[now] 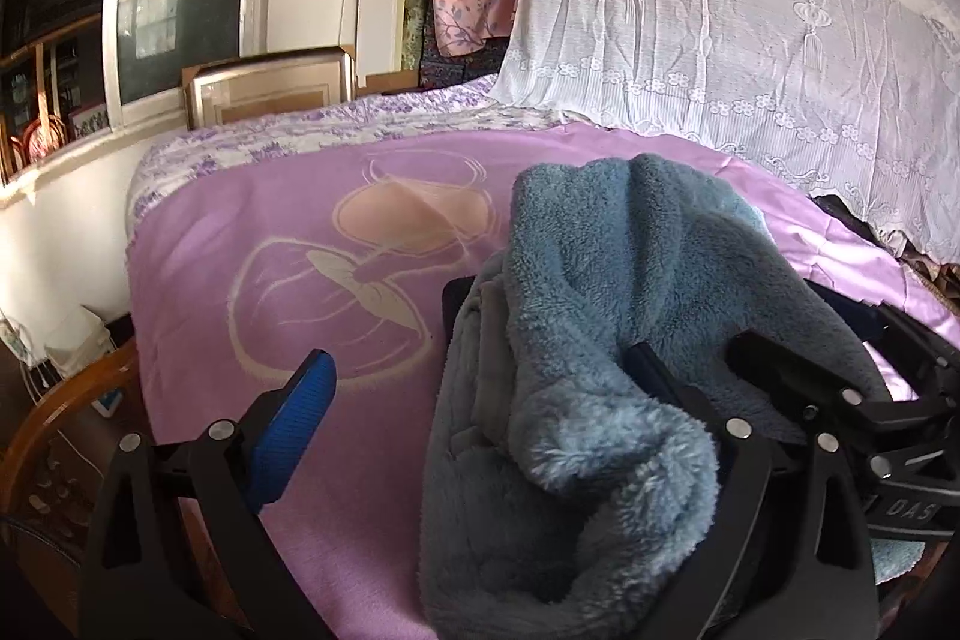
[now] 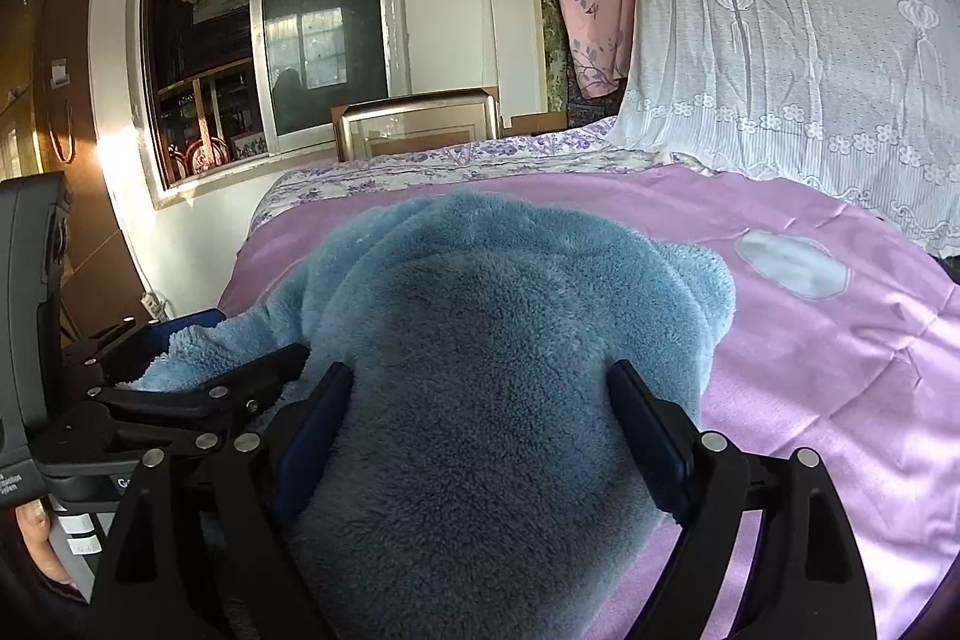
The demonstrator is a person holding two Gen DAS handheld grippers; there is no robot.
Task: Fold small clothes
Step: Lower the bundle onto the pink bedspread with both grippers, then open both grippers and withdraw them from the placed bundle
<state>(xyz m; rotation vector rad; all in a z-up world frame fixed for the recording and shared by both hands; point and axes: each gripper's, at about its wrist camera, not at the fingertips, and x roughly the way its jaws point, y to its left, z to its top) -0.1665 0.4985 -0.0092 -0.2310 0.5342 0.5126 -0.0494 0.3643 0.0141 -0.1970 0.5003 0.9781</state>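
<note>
blue fleece garment (image 1: 630, 316) bunched on the pink bedspread (image 1: 252, 232), both grippers at it.
left wrist: left gripper (image 1: 480, 388) fingers spread wide; fleece lies between them, draped over the right finger, left blue pad (image 1: 297, 418) bare and clear of it. right gripper (image 1: 852, 400) just beside, at right.
right wrist: right gripper (image 2: 480, 418) fingers wide, fleece (image 2: 480, 340) fills the gap and touches both pads; squeeze or not, cannot tell. left gripper (image 2: 198, 370) at left, fleece across it.
</note>
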